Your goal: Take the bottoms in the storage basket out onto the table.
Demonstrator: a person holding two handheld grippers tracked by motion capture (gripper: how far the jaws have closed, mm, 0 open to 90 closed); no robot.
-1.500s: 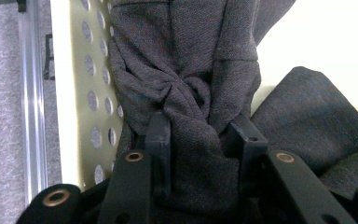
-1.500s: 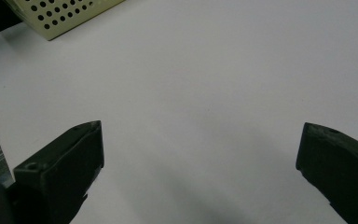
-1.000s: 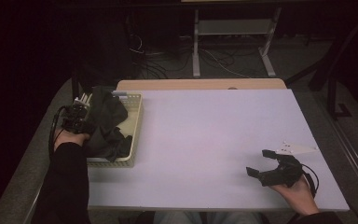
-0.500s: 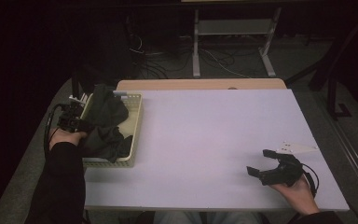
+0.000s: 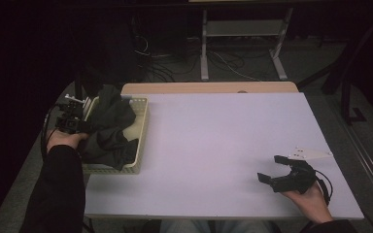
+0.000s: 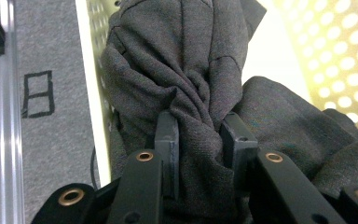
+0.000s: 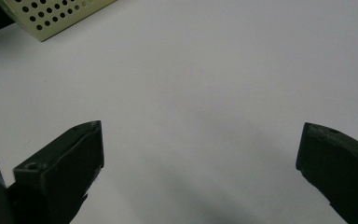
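High view: white desk w/ a cream perforated basket at its left edge, dark grey cloth heaped in it and rising above the rim. Left claw sits at the basket's outer left side, held by the left hand, pushed into the cloth. Right claw rests near the desk's front right corner in the right hand, jaws spread wide, nothing between them; a pale flat plate lies just beyond it. Left gripper view: left claw is clamped on a twisted bunch of the cloth, fabric pinched between both jaws; basket wall w/ holes runs behind, grey floor to the side. Right gripper view: right claw is wide apart over bare desk, basket corner at top left.
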